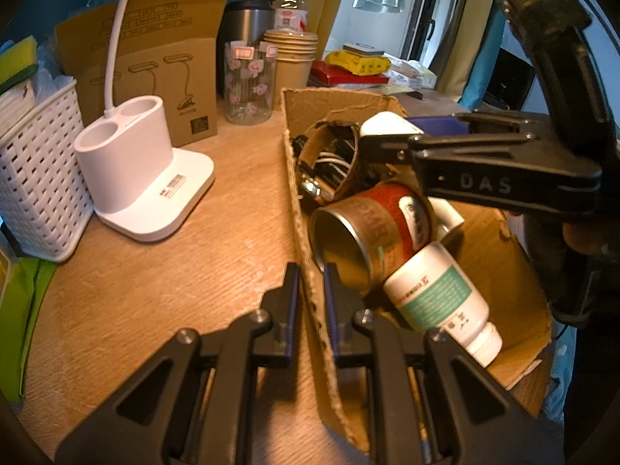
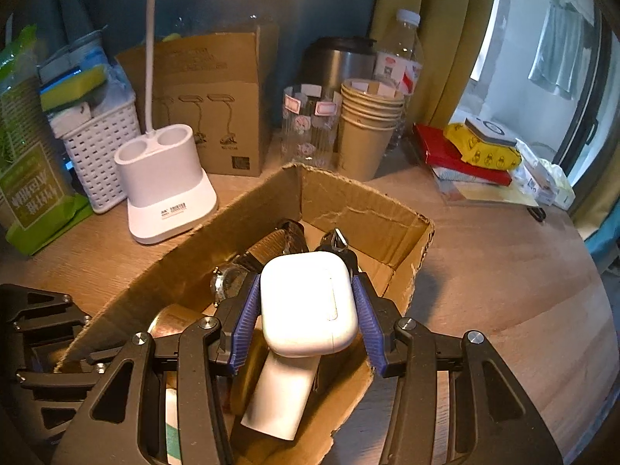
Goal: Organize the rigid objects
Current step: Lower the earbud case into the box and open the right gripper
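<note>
Two grippers | left gripper (image 1: 312, 290) pinching box (image 1: 306, 209) wall | right gripper (image 2: 306, 310) clamping earbud case (image 2: 306, 302) over box | risk: smooth case could slip, landing on tin (image 1: 372, 228).

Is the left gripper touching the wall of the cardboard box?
Touching. The left wrist view shows the left gripper shut on the near wall of the cardboard box: the torn edge runs between its fingers, with a pad pressed on each side.
</note>
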A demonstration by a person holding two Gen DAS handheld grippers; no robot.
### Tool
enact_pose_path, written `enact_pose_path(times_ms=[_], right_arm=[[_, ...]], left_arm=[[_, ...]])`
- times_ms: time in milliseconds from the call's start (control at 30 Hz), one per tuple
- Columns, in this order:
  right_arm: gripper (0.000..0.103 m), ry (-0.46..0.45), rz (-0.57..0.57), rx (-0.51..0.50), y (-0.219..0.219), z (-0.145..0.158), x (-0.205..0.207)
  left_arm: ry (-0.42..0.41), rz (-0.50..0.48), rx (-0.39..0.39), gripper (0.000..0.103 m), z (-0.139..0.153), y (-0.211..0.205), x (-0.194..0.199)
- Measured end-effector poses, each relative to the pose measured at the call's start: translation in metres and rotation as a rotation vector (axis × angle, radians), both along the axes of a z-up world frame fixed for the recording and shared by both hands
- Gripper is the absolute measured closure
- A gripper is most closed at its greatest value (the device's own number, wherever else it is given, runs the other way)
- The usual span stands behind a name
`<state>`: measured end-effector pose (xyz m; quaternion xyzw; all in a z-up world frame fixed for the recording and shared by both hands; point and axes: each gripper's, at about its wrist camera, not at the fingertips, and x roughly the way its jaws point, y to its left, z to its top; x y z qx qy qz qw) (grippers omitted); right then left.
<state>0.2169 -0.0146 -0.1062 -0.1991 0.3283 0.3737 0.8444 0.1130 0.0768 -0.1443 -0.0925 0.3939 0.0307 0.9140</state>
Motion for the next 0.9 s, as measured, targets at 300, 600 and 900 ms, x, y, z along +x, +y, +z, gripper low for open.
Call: enact_pose_path(times_ms=[300, 600, 900], right_arm=[[0.052, 0.012, -0.017, -0.027, 0.0005, -0.0069, 0.0058], [0.052, 0.018, -0.019, -0.029, 0.0, -0.0077, 0.0063], [0.052, 0.019, -0.021, -0.024, -0.0014, -0.0059, 0.0053]], left_arm=[[0.0, 0.0, 0.001, 0.089, 0.0, -0.0004, -0.0002], [0.0, 0.0, 0.001, 0.089, 0.0, -0.0003, -0.0001], [0.0, 0.0, 0.001, 0.089, 0.0, -0.0002, 0.0]])
